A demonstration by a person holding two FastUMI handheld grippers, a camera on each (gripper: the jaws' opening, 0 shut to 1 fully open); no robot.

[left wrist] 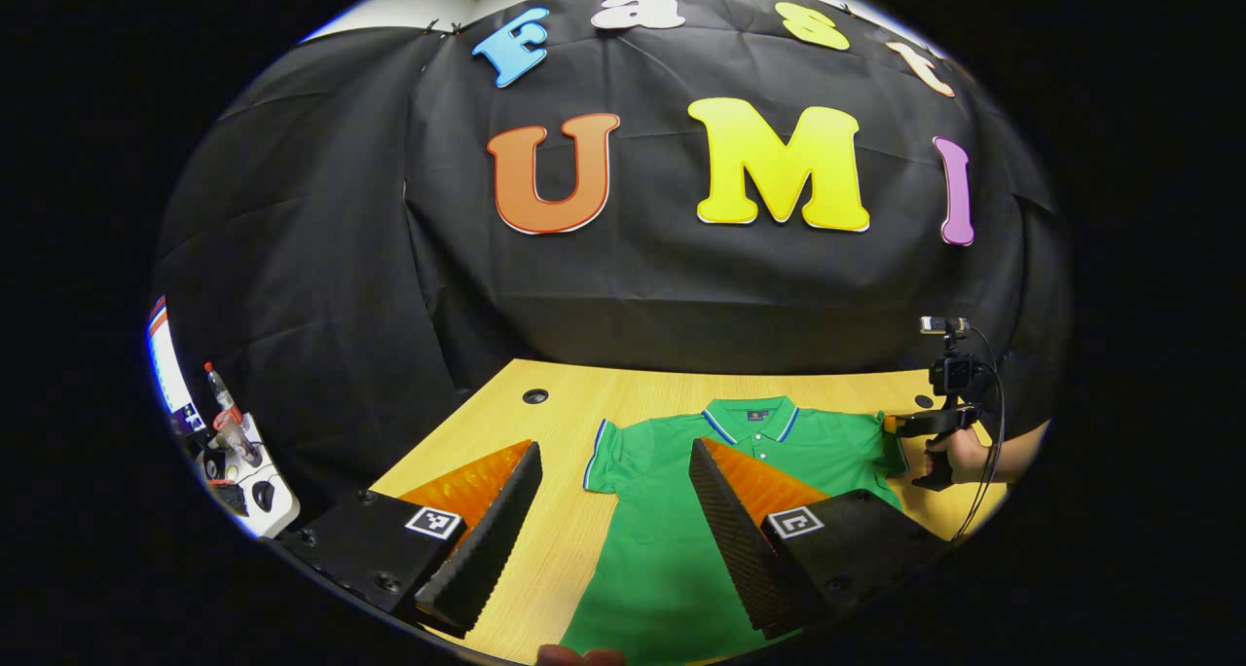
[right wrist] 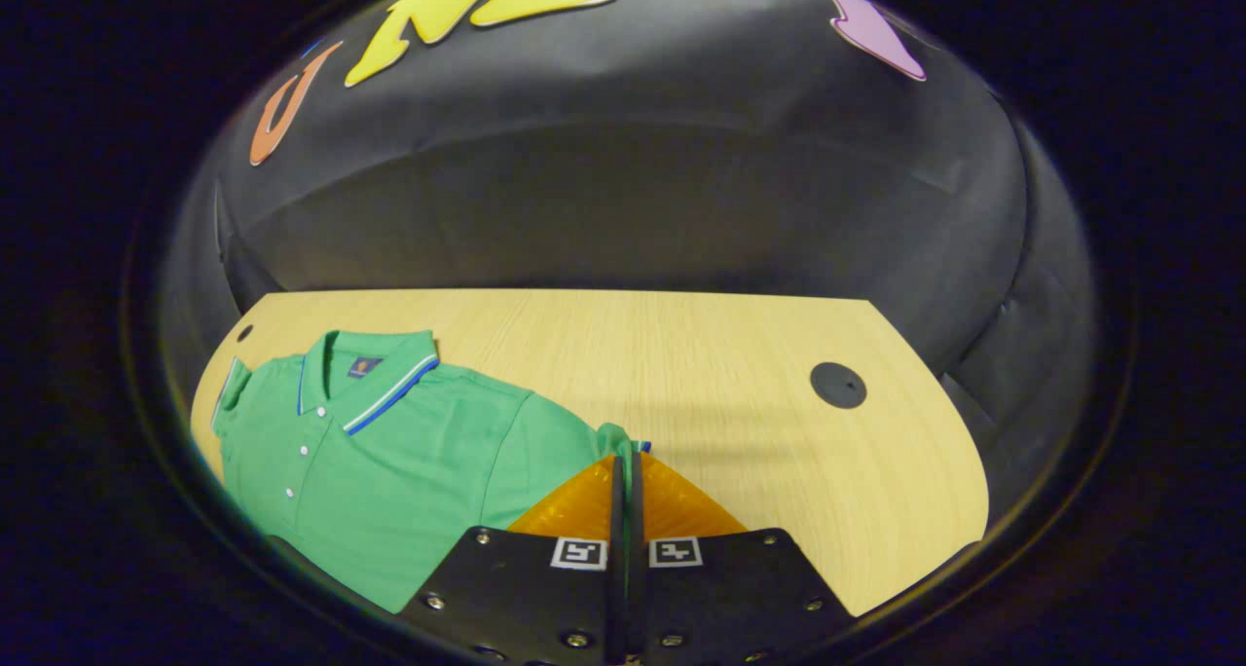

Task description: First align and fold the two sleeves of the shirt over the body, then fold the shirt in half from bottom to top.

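Shirt, a green polo, lay flat and face up on the wooden table, filling the lower centre of the left gripper view with its collar toward the top of the frame. The left gripper hung above it with its fingers wide apart, holding nothing; one finger sat over the bare table, the other over the shirt's body.

At the right edge of that view, the right gripper met the shirt's sleeve. In the right gripper view, low centre, the right gripper's fingers were pressed together on the cuff of that sleeve (the pinch looked thin, only the hem).

By my reading, the first sleeve fold was just starting. The next move called for lifting that cuff and carrying it across the body, square to the side seam.

No containers held anything; a shelf of small items sat at the left edge, too blurred to tell.
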